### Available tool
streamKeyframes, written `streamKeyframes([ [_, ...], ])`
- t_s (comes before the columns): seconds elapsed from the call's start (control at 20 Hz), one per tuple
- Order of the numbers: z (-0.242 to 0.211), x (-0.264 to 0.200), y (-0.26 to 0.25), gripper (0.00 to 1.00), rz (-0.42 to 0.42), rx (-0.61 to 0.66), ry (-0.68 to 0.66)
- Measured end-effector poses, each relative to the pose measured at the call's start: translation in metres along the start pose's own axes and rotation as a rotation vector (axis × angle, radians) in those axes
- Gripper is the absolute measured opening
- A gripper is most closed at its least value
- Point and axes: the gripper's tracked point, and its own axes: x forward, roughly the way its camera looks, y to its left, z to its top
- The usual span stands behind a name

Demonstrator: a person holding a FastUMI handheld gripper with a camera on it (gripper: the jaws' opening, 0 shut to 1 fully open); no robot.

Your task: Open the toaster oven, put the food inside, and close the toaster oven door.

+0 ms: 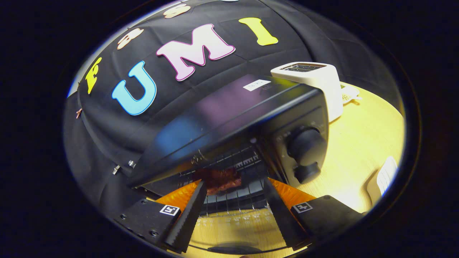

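A black toaster oven (229, 107) stands right in front of me on a wooden table (358, 143). Its glass door (233, 224) lies folded down flat under my fingers. On the wire rack (233, 199) inside rests a reddish-brown piece of food (220, 181). My gripper (233, 182) is open at the oven mouth, with its fingertips to either side of the food. The left fingertip (199, 190) is at the food's edge, and a gap separates the food from the right fingertip (269, 186). Neither finger presses on it.
Two black knobs (306, 145) sit on the oven's right panel. A white pop-up toaster (315, 82) stands behind the oven to the right, with a small pale object (348, 95) beside it. A white ribbed item (385, 175) lies on the table further right.
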Motion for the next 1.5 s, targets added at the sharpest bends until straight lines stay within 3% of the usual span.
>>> streamKeyframes([
  [0.6,0.019,-0.105,0.002,0.98,0.062,-0.031,-0.001],
  [0.9,0.044,-0.146,0.008,0.98,0.085,-0.125,-0.034],
  [1.2,-0.051,-0.149,-0.017,0.98,0.006,-0.268,0.208],
  [1.5,-0.136,-0.128,-0.007,0.98,-0.032,-0.372,0.403],
])
